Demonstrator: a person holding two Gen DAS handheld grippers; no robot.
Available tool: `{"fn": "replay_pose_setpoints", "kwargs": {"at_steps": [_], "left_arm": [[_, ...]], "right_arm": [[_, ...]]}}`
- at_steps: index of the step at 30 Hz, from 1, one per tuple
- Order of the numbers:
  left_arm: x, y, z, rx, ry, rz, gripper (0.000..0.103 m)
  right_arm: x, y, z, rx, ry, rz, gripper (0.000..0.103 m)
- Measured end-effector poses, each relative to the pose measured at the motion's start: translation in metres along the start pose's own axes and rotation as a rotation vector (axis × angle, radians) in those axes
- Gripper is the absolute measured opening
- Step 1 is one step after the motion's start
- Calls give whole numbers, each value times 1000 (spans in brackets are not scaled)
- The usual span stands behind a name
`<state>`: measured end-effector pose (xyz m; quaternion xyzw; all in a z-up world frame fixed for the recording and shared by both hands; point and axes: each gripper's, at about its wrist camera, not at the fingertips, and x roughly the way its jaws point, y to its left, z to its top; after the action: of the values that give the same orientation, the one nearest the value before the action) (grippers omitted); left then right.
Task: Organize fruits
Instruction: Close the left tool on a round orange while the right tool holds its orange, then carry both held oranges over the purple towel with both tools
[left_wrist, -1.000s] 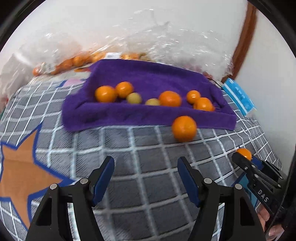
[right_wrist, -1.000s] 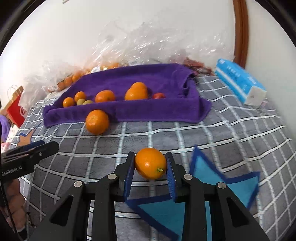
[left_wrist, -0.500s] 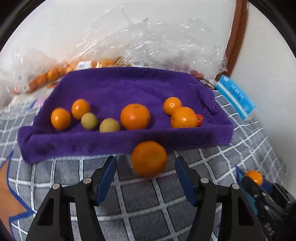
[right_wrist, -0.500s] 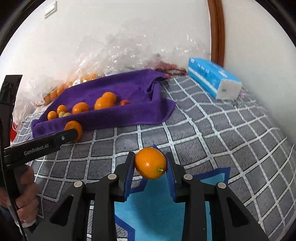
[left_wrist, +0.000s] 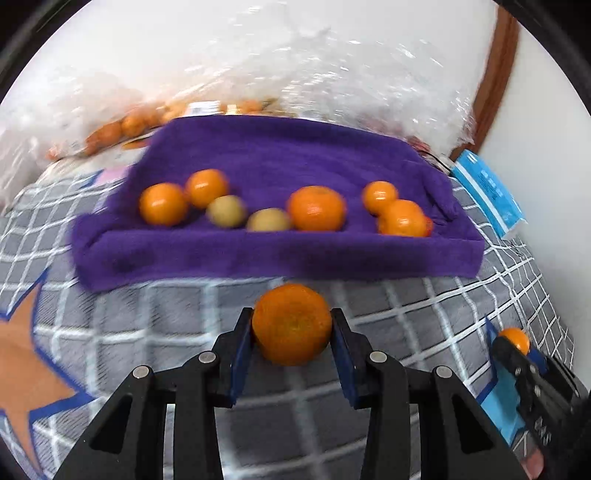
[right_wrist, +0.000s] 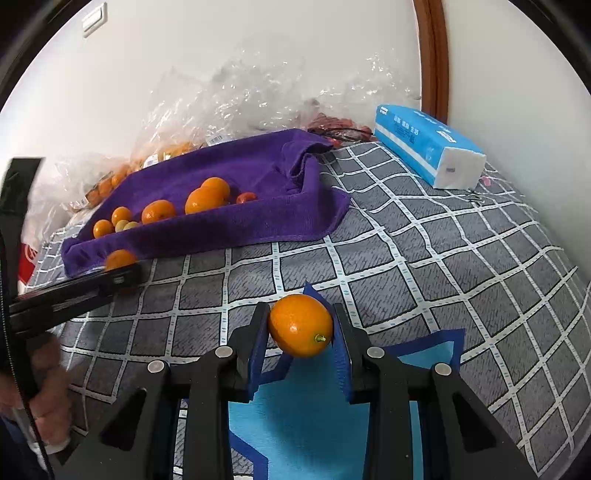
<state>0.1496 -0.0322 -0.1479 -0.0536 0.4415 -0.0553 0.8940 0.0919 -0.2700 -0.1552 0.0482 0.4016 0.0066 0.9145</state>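
Observation:
A loose mandarin (left_wrist: 291, 325) lies on the grey checked bedcover just in front of the purple towel (left_wrist: 280, 155). My left gripper (left_wrist: 291, 326) has its jaws closing on it, and both blue pads touch its sides. The towel holds several oranges (left_wrist: 316, 208) and two small yellow-green fruits (left_wrist: 226, 210). In the right wrist view my right gripper (right_wrist: 300, 326) is shut on a small oval orange fruit (right_wrist: 301, 325) above a blue star patch (right_wrist: 314, 424). The left gripper's fingers (right_wrist: 122, 275) and the mandarin (right_wrist: 120, 258) show at that view's left.
Clear plastic bags (left_wrist: 122, 129) with more oranges lie behind the towel against the wall. A blue tissue pack (right_wrist: 424, 147) sits at the far right by a brown door frame. An orange star patch (left_wrist: 22, 350) marks the cover at left. A hand (right_wrist: 44, 387) holds the left gripper.
My left gripper came forward to the loose mandarin and its jaws narrowed from wide apart onto its sides. The right gripper swung a little and kept its fruit.

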Motion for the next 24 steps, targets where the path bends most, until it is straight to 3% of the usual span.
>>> {"fn": "replay_pose_setpoints", "kwargs": {"at_steps": [5,11,24], "left_arm": [[-20,37,-12,-35,-18,63,38],[-39,74,-22,-110,-25,63,38],[-60,91,-35,-156,-40,14,38]], "right_arm": [[0,12,-1,-52,2,-32,33],[-8,31,-3,-73,-24,-7,33],[-29,83,-1,-133,-38,69,33]]}}
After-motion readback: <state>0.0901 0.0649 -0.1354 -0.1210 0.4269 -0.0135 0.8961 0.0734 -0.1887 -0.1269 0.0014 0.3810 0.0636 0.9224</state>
